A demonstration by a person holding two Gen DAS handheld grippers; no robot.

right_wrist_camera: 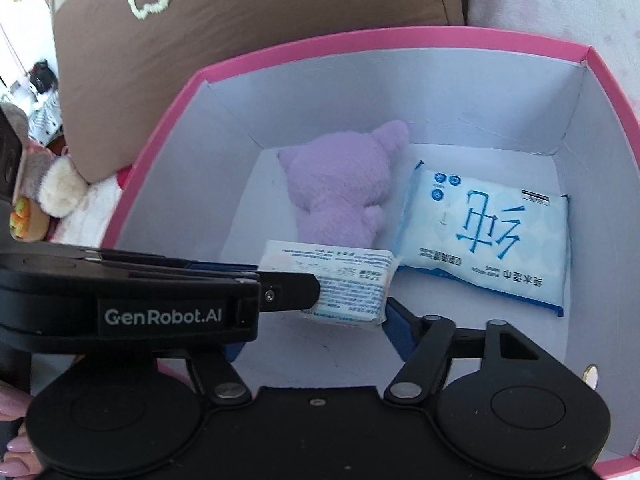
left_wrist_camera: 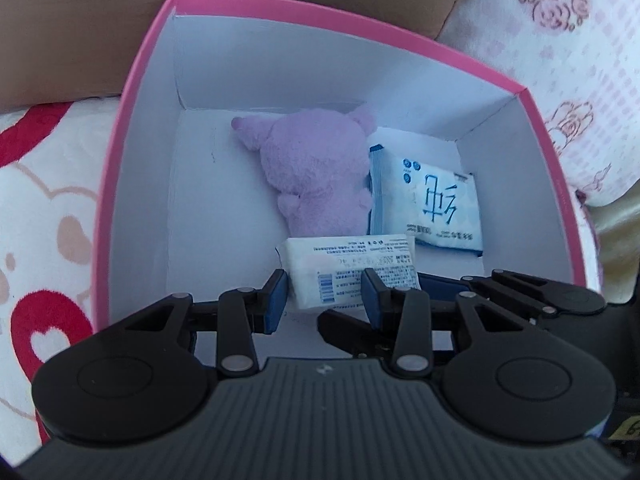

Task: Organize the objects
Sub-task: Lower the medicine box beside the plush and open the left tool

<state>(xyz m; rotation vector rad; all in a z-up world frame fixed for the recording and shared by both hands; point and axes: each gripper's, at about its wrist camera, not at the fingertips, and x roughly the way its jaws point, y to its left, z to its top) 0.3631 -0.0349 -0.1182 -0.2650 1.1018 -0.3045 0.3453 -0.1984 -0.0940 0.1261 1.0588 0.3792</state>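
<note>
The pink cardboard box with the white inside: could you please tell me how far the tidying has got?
Done: a lilac plush toy and a blue-and-white wipes pack lie on the floor of the pink box. In hand: the left gripper holds a small white printed tissue packet low inside it. The right gripper holds nothing. Left: release the packet.

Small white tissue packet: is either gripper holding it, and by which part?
The left gripper clamps the small white printed tissue packet by its near edge, between the blue pads. The right gripper is open and holds nothing.
</note>
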